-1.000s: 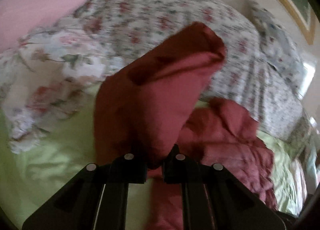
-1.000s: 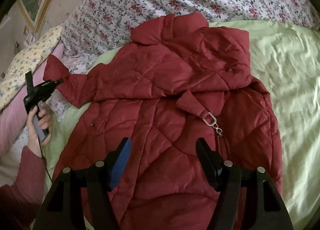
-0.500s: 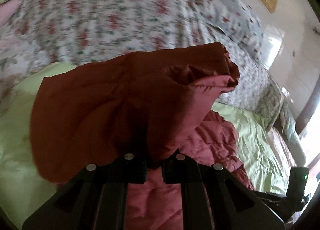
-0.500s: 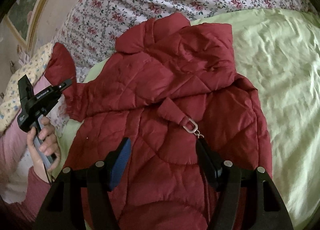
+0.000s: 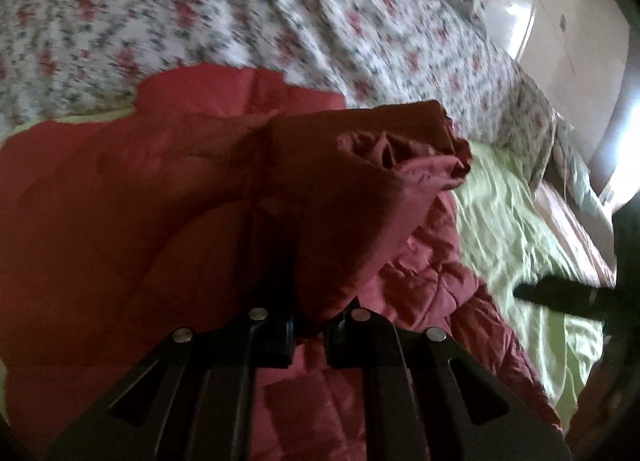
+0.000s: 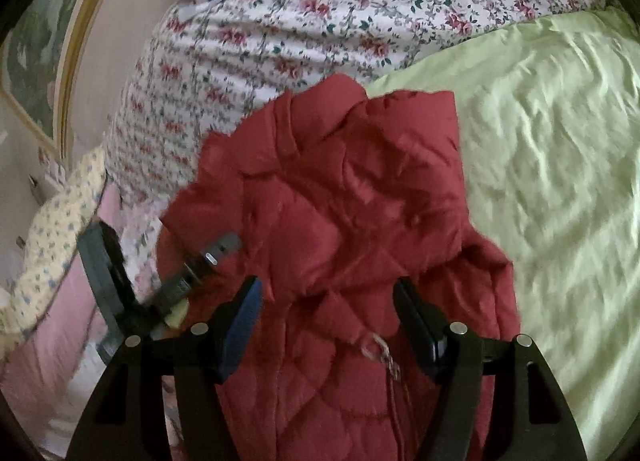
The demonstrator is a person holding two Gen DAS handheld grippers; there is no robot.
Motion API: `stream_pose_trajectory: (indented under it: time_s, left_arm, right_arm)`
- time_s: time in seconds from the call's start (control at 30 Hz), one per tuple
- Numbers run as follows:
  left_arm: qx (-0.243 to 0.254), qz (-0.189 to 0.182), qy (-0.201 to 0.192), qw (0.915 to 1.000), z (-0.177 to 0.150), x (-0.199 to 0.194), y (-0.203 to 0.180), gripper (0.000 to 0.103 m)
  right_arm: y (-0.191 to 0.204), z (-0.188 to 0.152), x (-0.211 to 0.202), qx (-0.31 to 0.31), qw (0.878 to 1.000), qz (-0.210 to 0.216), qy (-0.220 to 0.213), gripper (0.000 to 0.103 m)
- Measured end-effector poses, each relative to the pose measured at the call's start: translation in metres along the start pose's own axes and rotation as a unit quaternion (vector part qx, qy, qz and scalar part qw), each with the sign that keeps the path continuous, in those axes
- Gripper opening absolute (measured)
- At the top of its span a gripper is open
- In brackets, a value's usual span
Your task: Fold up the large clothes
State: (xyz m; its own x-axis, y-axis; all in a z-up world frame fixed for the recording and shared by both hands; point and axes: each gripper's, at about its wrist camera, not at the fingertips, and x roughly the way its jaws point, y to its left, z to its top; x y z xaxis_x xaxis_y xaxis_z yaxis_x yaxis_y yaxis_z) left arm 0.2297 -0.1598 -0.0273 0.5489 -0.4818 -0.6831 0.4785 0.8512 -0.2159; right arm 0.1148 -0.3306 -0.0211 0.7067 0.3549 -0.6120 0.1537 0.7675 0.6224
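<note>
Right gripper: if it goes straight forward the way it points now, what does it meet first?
Most likely the red jacket. The right gripper is open, its fingers apart over the quilted fabric, and nothing shows between them and it. Depth is unclear.

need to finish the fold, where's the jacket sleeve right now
In the left wrist view the sleeve is pinched in the left tongs, lifted over the red jacket body.

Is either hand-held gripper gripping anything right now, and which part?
The left hand-held gripper pinches the red jacket's sleeve near the cuff. The right hand-held gripper is open, holding nothing.
</note>
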Motion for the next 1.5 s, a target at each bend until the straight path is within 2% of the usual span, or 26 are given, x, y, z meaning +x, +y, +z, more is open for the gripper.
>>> stream_pose_trajectory:
  time_s: [0.2, 0.33, 0.4, 0.43, 0.47, 0.5, 0.53, 0.6, 0.63, 0.67, 0.8, 0.9, 1.03, 1.17, 1.23, 1.3, 1.37, 1.4, 1.5]
  left_arm:
    - [0.020, 0.009, 0.018, 0.9996, -0.011, 0.024, -0.021, 0.008]
    - [0.020, 0.009, 0.021, 0.9995, -0.011, 0.026, -0.022, 0.008]
    - [0.021, 0.010, 0.027, 0.9994, -0.011, 0.027, -0.021, 0.008]
    - [0.020, 0.009, 0.031, 0.9993, -0.011, 0.029, -0.021, 0.009]
    - [0.019, 0.007, 0.038, 0.9991, -0.012, 0.030, -0.020, 0.012]
    - [0.017, 0.003, 0.044, 0.9989, -0.013, 0.030, -0.018, 0.013]
    - [0.016, -0.005, 0.050, 0.9986, -0.014, 0.029, -0.017, 0.018]
    - [0.014, -0.025, 0.059, 0.9978, -0.016, 0.023, -0.016, 0.034]
    - [0.010, -0.036, 0.061, 0.9974, -0.016, 0.017, -0.013, 0.046]
    - [0.008, -0.043, 0.058, 0.9974, -0.017, 0.011, -0.011, 0.048]
    - [0.008, -0.052, 0.052, 0.9972, -0.016, -0.008, -0.003, 0.048]
    - [0.009, -0.029, 0.029, 0.9991, -0.005, -0.025, 0.012, 0.048]
    - [-0.012, 0.018, 0.006, 0.9998, 0.011, -0.038, 0.046, 0.048]
    - [-0.058, 0.073, 0.011, 0.9956, 0.021, -0.033, 0.090, 0.048]
    - [-0.083, 0.075, 0.027, 0.9934, 0.019, -0.024, 0.109, 0.048]
    - [-0.094, 0.071, 0.065, 0.9909, 0.012, -0.007, 0.124, 0.047]
    - [-0.097, 0.066, 0.087, 0.9893, 0.004, 0.009, 0.132, 0.047]
    - [-0.093, 0.068, 0.087, 0.9895, 0.001, 0.010, 0.132, 0.047]
    - [-0.080, 0.084, 0.088, 0.9894, -0.002, 0.015, 0.125, 0.047]
  right_arm:
    - [-0.020, 0.031, 0.029, 0.048, 0.998, 0.041, -0.017, 0.073]
    - [-0.028, 0.043, 0.059, 0.076, 0.995, 0.057, -0.001, 0.072]
    - [-0.028, 0.045, 0.070, 0.078, 0.995, 0.063, 0.004, 0.068]
    - [-0.026, 0.046, 0.076, 0.077, 0.995, 0.069, 0.009, 0.056]
    - [-0.025, 0.046, 0.080, 0.077, 0.994, 0.073, 0.015, 0.027]
    - [-0.024, 0.046, 0.083, 0.077, 0.994, 0.068, 0.019, 0.013]
    - [-0.023, 0.046, 0.083, 0.075, 0.995, 0.057, 0.020, 0.010]
    - [-0.020, 0.046, 0.080, 0.057, 0.998, 0.035, 0.015, 0.009]
    - [-0.018, 0.046, 0.077, 0.046, 0.999, 0.024, 0.010, 0.009]
    - [-0.018, 0.047, 0.074, 0.039, 0.999, 0.017, 0.005, 0.008]
    - [-0.022, 0.054, 0.060, 0.012, 1.000, -0.017, -0.018, 0.008]
    - [-0.025, 0.056, 0.058, -0.013, 0.998, -0.061, -0.026, 0.008]
    - [-0.041, 0.055, 0.065, -0.016, 0.996, -0.083, -0.020, 0.008]
    - [-0.038, 0.049, 0.073, -0.044, 0.993, -0.109, -0.021, 0.008]
    - [-0.035, 0.048, 0.076, -0.053, 0.991, -0.118, -0.022, 0.008]
    - [-0.035, 0.048, 0.075, -0.051, 0.991, -0.118, -0.022, 0.009]
    - [-0.034, 0.049, 0.071, -0.039, 0.992, -0.121, -0.015, 0.021]
    - [-0.029, 0.049, 0.063, -0.038, 0.991, -0.128, -0.026, 0.022]
    - [-0.002, 0.044, 0.027, -0.068, 0.981, -0.153, -0.100, 0.037]
